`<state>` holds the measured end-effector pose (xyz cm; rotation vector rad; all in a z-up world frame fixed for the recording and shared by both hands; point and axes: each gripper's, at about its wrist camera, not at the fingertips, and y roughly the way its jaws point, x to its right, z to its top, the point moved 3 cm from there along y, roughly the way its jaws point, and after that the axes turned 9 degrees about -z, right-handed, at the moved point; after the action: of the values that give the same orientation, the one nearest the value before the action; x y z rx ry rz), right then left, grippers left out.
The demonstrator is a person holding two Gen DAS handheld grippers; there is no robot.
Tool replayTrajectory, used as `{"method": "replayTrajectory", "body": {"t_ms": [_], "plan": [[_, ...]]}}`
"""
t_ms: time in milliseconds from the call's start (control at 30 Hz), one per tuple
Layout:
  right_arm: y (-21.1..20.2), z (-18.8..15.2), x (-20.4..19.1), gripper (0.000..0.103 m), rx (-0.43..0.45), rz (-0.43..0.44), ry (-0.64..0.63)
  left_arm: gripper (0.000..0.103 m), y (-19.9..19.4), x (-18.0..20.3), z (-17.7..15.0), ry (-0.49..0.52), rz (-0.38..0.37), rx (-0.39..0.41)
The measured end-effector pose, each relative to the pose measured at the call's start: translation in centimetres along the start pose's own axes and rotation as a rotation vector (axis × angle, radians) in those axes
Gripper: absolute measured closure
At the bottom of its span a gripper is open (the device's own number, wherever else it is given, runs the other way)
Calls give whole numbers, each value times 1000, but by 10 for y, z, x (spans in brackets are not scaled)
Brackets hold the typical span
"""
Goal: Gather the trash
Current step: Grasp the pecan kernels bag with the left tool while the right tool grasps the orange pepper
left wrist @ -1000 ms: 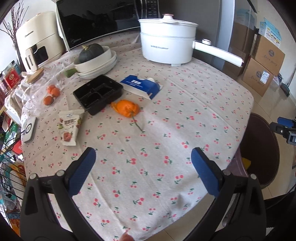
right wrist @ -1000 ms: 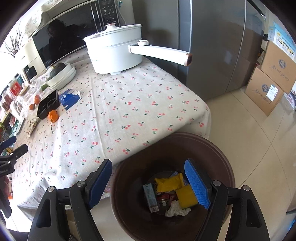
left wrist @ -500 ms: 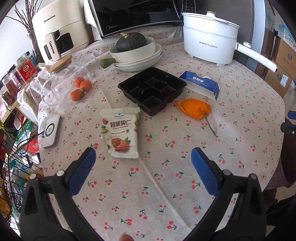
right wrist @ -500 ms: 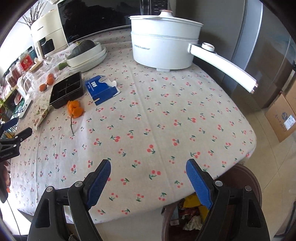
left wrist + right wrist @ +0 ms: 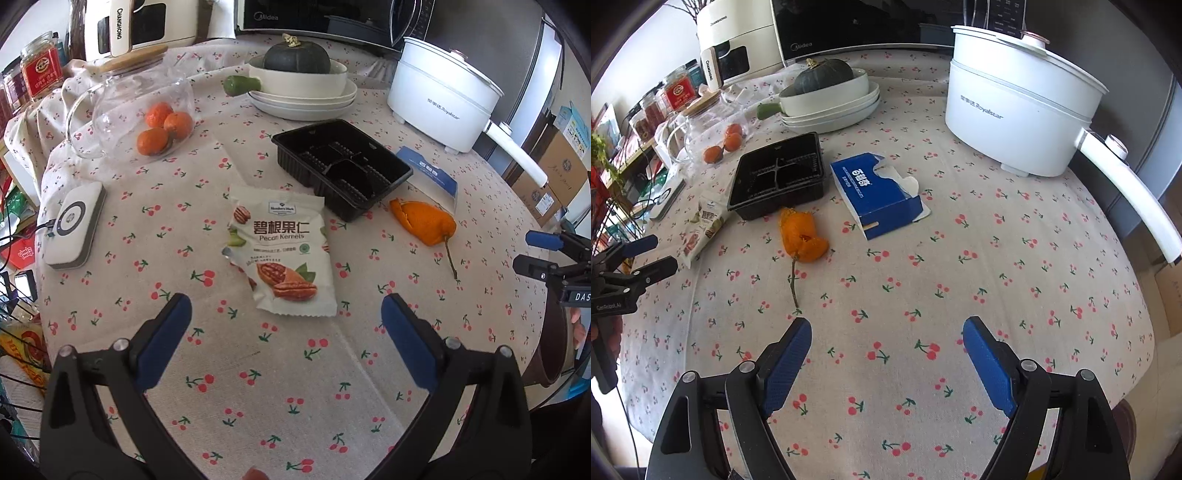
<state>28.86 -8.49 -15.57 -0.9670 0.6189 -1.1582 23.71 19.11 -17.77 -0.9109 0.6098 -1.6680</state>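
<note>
A round table under a cream cloth printed with red cherries [image 5: 295, 406] fills both views, w/ a black microwave [image 5: 325, 14] and a white electric pot with a long handle [image 5: 1015, 99] at the back.

Left to right, the trash on it: a white pecan-kernel snack pouch [image 5: 284, 254], lying flat; a black plastic compartment tray [image 5: 341, 168], empty, just beyond the pouch's top right corner; an orange peel with a thin stem [image 5: 803, 238], near the tray's front corner; a torn-open blue cardboard box [image 5: 881, 194], right of the tray. The glass jar with tangerines [image 5: 147, 110] and the white puck-like device [image 5: 72, 225] at far left look like keepers, not trash.

The left gripper [image 5: 286, 339] hangs above the cloth just short of the pouch's near edge, fingers spread wide, nothing between them. The right gripper [image 5: 886, 362] is likewise spread and empty – the peel's stem tip lies just ahead of its left finger.

Judging by position, each hand is lining up its own pick: left on the pouch, right on the peel. For the pouch, come in low and pinch an edge or the crinkled left side, since a flat foil face gives the pads little to bite. For the peel, grab the fleshy body, not the stem – the stem prob. slips or snaps. The bin's brown rim [image 5: 546, 354] sits off the table's right edge, so carry that way.
</note>
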Motion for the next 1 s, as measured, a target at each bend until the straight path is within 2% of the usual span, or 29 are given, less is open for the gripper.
{"method": "replayTrajectory", "body": {"t_ms": [100, 233, 367, 467, 633, 833, 933, 1000], "plan": [[3, 9, -7, 17, 17, 1, -15, 3, 11, 4, 5, 5, -3, -9], [10, 14, -14, 17, 17, 14, -17, 9, 32, -3, 15, -15, 55, -18], [18, 20, -27, 17, 26, 28, -51, 16, 46, -13, 20, -77, 68, -28], [28, 26, -44, 17, 35, 46, -81, 20, 46, -14, 19, -68, 88, -10], [47, 34, -74, 17, 44, 84, -98, 42, 40, -16, 15, -35, 122, 1], [65, 40, -93, 16, 69, 33, -136, 53, 31, -23, 13, -74, 94, 16], [67, 44, -98, 19, 81, 12, -156, 55, 27, -25, 12, -97, 86, 15], [67, 45, -102, 30, 91, -5, -172, 55, 25, -25, 12, -104, 81, 19]]}}
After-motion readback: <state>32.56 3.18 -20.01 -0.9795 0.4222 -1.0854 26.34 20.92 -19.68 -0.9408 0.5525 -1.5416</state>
